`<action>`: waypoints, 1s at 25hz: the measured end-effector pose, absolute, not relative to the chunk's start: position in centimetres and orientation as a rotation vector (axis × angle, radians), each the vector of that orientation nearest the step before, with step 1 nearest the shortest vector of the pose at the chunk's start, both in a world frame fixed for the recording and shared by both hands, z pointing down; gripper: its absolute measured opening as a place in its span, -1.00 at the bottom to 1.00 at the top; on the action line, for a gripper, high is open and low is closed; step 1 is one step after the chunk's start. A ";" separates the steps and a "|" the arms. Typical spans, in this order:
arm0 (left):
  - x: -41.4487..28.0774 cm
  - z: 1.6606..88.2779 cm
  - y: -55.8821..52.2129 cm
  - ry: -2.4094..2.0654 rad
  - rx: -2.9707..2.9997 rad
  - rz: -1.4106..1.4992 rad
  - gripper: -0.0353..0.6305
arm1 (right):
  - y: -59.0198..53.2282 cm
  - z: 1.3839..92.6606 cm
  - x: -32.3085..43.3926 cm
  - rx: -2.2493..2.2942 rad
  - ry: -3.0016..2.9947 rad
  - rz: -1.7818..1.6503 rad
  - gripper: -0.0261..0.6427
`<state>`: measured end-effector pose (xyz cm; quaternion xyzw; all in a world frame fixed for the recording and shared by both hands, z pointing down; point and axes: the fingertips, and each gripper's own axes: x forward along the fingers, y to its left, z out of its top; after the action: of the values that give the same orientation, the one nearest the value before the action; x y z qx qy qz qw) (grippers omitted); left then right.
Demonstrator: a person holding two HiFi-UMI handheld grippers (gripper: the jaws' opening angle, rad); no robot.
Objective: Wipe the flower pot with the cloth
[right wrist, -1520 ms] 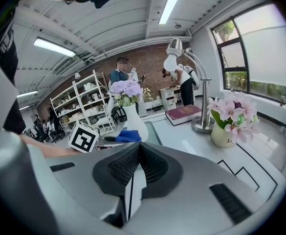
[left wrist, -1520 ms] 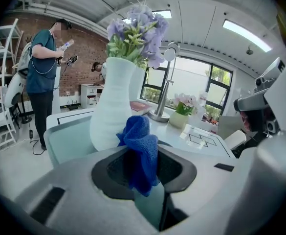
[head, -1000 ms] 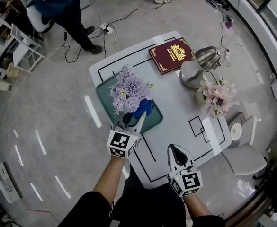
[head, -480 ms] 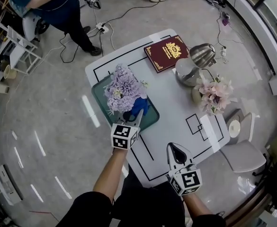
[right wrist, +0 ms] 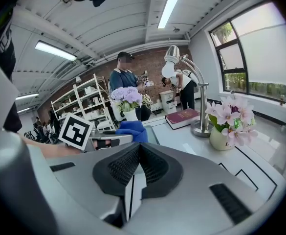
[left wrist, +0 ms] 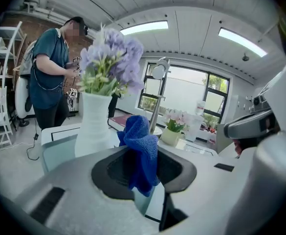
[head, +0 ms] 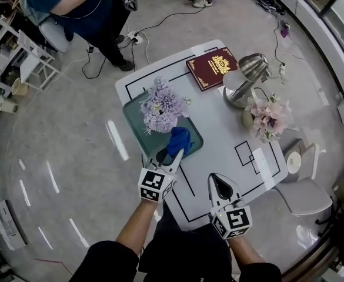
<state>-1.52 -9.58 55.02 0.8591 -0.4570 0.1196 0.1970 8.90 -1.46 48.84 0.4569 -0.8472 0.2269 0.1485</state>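
While the left gripper's fingers clamp the blue cloth, the white flower pot stands just beyond it; the right gripper's fingers rest together, empty

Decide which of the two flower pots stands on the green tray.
The white pot of purple flowers; it stands on the tray. The pot of pink flowers sits on the bare table beside the lamp.

cloth deep blue | flower pot white, blooms lilac | tray teal | surface white, black outlined boxes | book maroon, gold emblem and border | second bouquet pink | lamp silver | floor pale grey
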 end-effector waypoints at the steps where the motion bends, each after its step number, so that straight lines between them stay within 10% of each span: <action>1: -1.6 54.2 -9.0 -1.287 2.415 0.325 -0.58 | -1.5 48.6 8.6 1.305 -2.446 0.647 -0.90; 25: -4.4 48.2 0.1 -1.375 2.403 0.250 -0.58 | -0.4 46.3 3.5 1.129 -2.534 0.565 -0.90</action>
<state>-4.39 0.06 48.24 0.8503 -0.4867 0.0884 0.1798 3.46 -0.36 46.26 0.3941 -0.8843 0.1972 0.1543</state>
